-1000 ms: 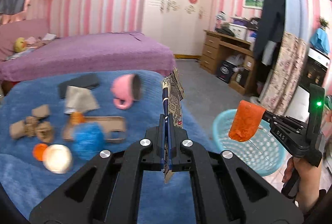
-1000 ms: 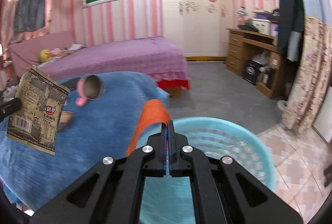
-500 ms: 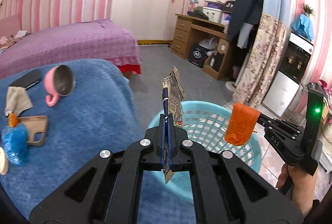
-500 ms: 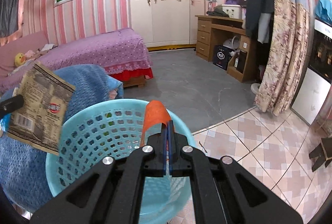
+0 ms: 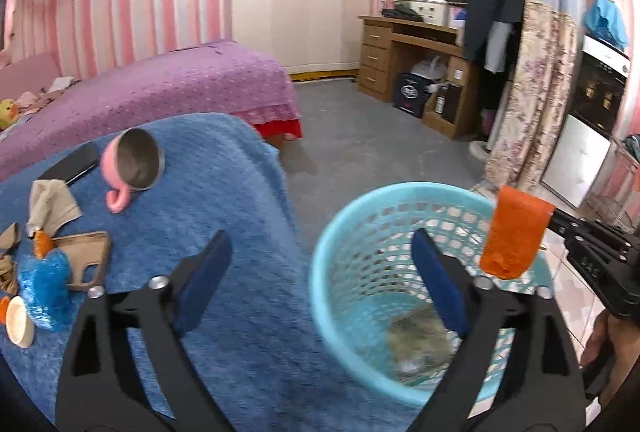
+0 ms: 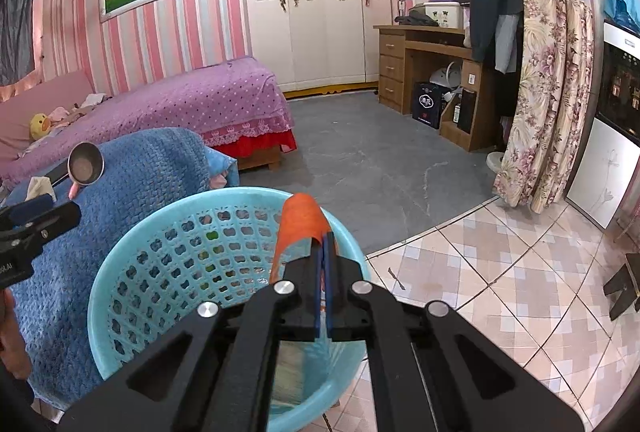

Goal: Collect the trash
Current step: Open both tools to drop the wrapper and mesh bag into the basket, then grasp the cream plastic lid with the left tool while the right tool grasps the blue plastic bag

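**Left wrist view: one wrapper in the basket, one still held**

Left wrist view shows a blue blanket [image 5: 224, 200], nubbly and soft, covering the surface on the left, with a turquoise plastic basket [image 5: 320, 272] of open lattice walls just beside its right edge on the floor. The left gripper [image 5: 320, 272] hovers above them with its fingers spread wide and holding nothing. A crumpled brownish wrapper [image 5: 420, 332] lies blurred at the basket's bottom.

The right gripper [image 6: 324, 252] is pinched tight on an orange wrapper [image 6: 298, 228], held by one edge above the basket's near right rim. It curls over limply, so it is likely thin, light, slick film; gripping near an edge suits it.

On the far left of the blanket lie a pink mug [image 5: 132, 168] on its side, a tan cloth [image 5: 52, 202] and a blue crinkly ball [image 5: 42, 288], probably soft and easily pinched.
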Tool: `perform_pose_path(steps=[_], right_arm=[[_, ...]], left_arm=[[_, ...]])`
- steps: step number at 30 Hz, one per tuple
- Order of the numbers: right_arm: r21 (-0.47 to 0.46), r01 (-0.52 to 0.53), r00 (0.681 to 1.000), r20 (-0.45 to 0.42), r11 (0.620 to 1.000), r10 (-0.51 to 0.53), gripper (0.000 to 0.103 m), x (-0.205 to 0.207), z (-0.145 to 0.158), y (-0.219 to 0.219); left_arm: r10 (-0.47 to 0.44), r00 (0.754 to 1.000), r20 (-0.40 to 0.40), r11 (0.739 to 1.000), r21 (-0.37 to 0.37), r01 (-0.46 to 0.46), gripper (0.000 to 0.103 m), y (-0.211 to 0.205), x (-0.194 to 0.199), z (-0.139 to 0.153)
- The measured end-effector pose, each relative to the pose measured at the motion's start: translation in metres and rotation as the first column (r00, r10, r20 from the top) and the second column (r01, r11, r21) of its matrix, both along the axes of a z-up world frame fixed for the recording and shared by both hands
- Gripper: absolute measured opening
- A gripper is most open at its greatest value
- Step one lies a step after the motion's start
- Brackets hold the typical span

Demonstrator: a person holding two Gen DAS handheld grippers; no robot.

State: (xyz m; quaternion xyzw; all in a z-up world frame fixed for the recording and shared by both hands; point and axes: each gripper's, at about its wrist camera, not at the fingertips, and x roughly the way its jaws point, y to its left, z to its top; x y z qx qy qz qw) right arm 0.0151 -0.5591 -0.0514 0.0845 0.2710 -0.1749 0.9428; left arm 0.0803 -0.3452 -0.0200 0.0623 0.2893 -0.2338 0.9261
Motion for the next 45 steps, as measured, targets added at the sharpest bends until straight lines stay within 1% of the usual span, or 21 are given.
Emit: perform_pose_path(steps=[3, 6, 7, 8, 9, 10, 11, 12, 14, 15, 18, 19, 24, 28, 32, 35, 40, 45], right_arm=[[-0.030, 0.011, 1.000, -0.008, 0.999, -0.011, 0.002, 0.004, 0.001, 0.007], [-0.023, 0.019, 1.000, -0.022, 1.000, -0.020, 0.003, 0.009, 0.000, 0.012], [-0.022, 0.020, 0.999, -0.028, 1.000, -0.020, 0.004, 0.010, -0.001, 0.013], [-0.024, 0.020, 0.999, -0.036, 1.000, -0.021, 0.007, 0.012, -0.002, 0.015], [-0.027, 0.023, 0.999, -0.041, 0.999, -0.024, 0.025, 0.013, -0.002, 0.017], [-0.033, 0.026, 0.999, -0.040, 0.999, -0.027, 0.056, 0.013, -0.001, 0.021], [-0.041, 0.033, 0.999, -0.030, 0.999, -0.035, 0.067, 0.013, 0.000, 0.023], [-0.047, 0.042, 0.999, -0.019, 0.998, -0.043, 0.072, 0.012, 0.002, 0.026], [-0.040, 0.048, 0.999, -0.014, 0.998, -0.049, 0.072, 0.011, 0.005, 0.029], [-0.033, 0.050, 0.999, -0.010, 0.998, -0.050, 0.074, 0.010, 0.005, 0.030], [-0.019, 0.064, 0.998, 0.000, 0.998, -0.064, 0.091, 0.010, 0.005, 0.036], [-0.028, 0.071, 0.997, -0.003, 0.997, -0.071, 0.094, 0.011, 0.004, 0.040], [-0.038, 0.064, 0.997, -0.032, 0.997, -0.066, 0.096, 0.018, 0.003, 0.053], [-0.047, 0.074, 0.997, -0.018, 0.996, -0.075, 0.098, 0.021, 0.009, 0.066], [-0.056, 0.072, 0.997, -0.008, 0.996, -0.073, 0.098, 0.026, 0.012, 0.078], [-0.059, 0.072, 0.997, 0.001, 0.996, -0.072, 0.098, 0.030, 0.014, 0.086], [-0.058, 0.070, 0.997, 0.030, 0.996, -0.068, 0.098, 0.034, 0.020, 0.104], [-0.082, 0.045, 0.998, 0.037, 0.996, -0.042, 0.098, 0.041, 0.021, 0.126]], left_arm=[[0.021, 1.000, -0.010, 1.000, -0.006, -0.021, 0.095, 0.018, 0.001, -0.001], [0.048, 0.999, -0.002, 0.999, 0.008, -0.048, 0.096, 0.031, 0.000, -0.002], [0.056, 0.998, -0.001, 0.998, 0.008, -0.056, 0.096, 0.035, 0.000, -0.001], [0.067, 0.998, 0.000, 0.998, 0.007, -0.067, 0.096, 0.044, -0.001, 0.000], [0.073, 0.997, 0.002, 0.997, 0.006, -0.073, 0.096, 0.049, -0.001, 0.002], [0.079, 0.997, 0.006, 0.997, 0.007, -0.079, 0.097, 0.053, -0.002, 0.003], [0.089, 0.996, 0.014, 0.996, 0.012, -0.089, 0.097, 0.059, -0.004, 0.005], [0.101, 0.995, 0.027, 0.995, 0.018, -0.102, 0.097, 0.067, -0.005, 0.008], [0.120, 0.992, 0.042, 0.993, 0.019, -0.120, 0.097, 0.079, -0.009, 0.011], [0.132, 0.990, 0.044, 0.991, 0.015, -0.133, 0.097, 0.088, -0.011, 0.014], [0.159, 0.986, 0.041, 0.987, 0.008, -0.159, 0.097, 0.108, -0.012, 0.017], [0.172, 0.984, 0.043, 0.985, 0.012, -0.172, 0.097, 0.117, -0.013, 0.018], [0.212, 0.976, 0.051, 0.977, 0.021, -0.214, 0.097, 0.151, -0.013, 0.021], [0.253, 0.965, 0.064, 0.966, 0.031, -0.255, 0.097, 0.180, -0.010, 0.020], [0.304, 0.952, 0.036, 0.952, 0.016, -0.305, 0.097, 0.213, -0.003, 0.014], [0.329, 0.944, 0.033, 0.944, 0.014, -0.329, 0.097, 0.231, 0.000, 0.010], [0.367, 0.930, 0.030, 0.930, 0.005, -0.368, 0.097, 0.258, 0.005, 0.004], [0.398, 0.918, 0.005, 0.917, -0.015, -0.397, 0.097, 0.280, 0.009, -0.008]])
